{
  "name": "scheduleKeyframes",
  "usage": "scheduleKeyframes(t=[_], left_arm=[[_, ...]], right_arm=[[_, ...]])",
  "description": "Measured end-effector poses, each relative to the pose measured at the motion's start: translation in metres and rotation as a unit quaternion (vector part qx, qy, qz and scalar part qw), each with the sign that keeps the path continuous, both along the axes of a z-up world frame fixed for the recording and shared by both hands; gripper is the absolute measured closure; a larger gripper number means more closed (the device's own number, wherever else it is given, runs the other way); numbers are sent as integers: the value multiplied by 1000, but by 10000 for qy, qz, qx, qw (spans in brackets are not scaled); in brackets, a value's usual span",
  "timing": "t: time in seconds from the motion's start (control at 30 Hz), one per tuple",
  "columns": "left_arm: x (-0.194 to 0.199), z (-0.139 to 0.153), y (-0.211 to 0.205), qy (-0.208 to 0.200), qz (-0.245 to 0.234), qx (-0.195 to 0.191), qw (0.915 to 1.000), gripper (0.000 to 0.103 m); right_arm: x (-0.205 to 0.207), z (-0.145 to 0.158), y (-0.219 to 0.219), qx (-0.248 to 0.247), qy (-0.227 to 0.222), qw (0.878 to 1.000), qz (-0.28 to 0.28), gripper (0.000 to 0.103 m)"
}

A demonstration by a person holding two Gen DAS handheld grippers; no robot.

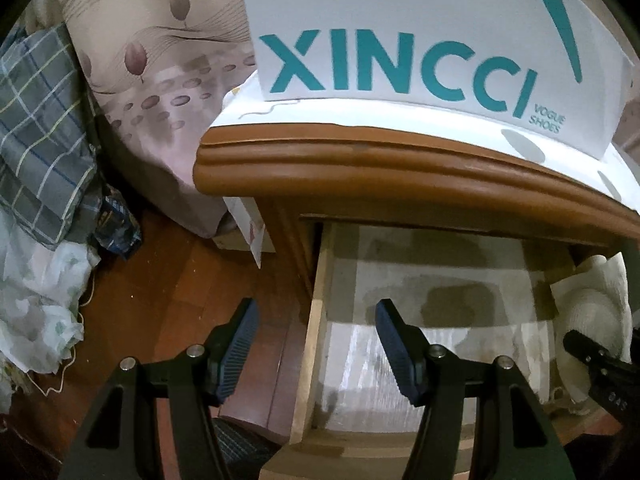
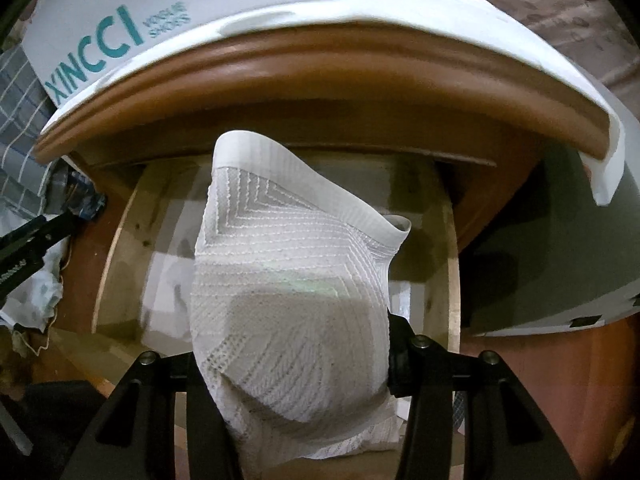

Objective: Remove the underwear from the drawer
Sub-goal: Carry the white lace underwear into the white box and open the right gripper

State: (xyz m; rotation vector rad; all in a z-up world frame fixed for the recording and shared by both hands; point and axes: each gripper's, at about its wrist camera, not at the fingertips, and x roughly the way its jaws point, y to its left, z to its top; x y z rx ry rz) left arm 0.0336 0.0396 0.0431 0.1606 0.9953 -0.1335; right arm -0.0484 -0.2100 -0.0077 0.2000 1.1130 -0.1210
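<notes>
Your right gripper point(image 2: 304, 360) squeezes the white underwear point(image 2: 288, 280) above the open drawer point(image 2: 452, 264). Your left gripper point(image 1: 316, 340) is half open, empty. Lift clear next.

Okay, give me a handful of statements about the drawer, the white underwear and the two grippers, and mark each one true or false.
1. The right gripper is clamped on the white textured knit underwear. True.
2. The left gripper holds a garment. False: its jaws stand open with nothing between them.
3. The pale wooden drawer is pulled out. True.
4. The white shoe box with teal XINCCI lettering lies inside the drawer. False: it stands on top of the brown wooden cabinet.
5. The underwear lies flat on the drawer floor. False: it is bunched up between the right gripper's fingers.
</notes>
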Motion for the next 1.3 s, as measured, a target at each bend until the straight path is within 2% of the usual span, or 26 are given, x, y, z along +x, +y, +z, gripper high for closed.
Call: scheduleKeyframes(t=[0.3, 0.63, 1.07, 1.3], left_arm=[[2, 0, 3, 97, -1, -108, 9999, 41], [-2, 2, 2, 29, 0, -37, 10000, 41], [-4, 4, 1, 1, -53, 28, 10000, 41], [-5, 4, -2, -3, -96, 30, 9999, 41]], right_arm=[[3, 32, 15, 121, -36, 9994, 333, 59], [-9, 79, 24, 254, -135, 9986, 451, 59], [-8, 163, 21, 364, -691, 9955, 543, 59], [4, 225, 26, 205, -1158, 9910, 647, 59]])
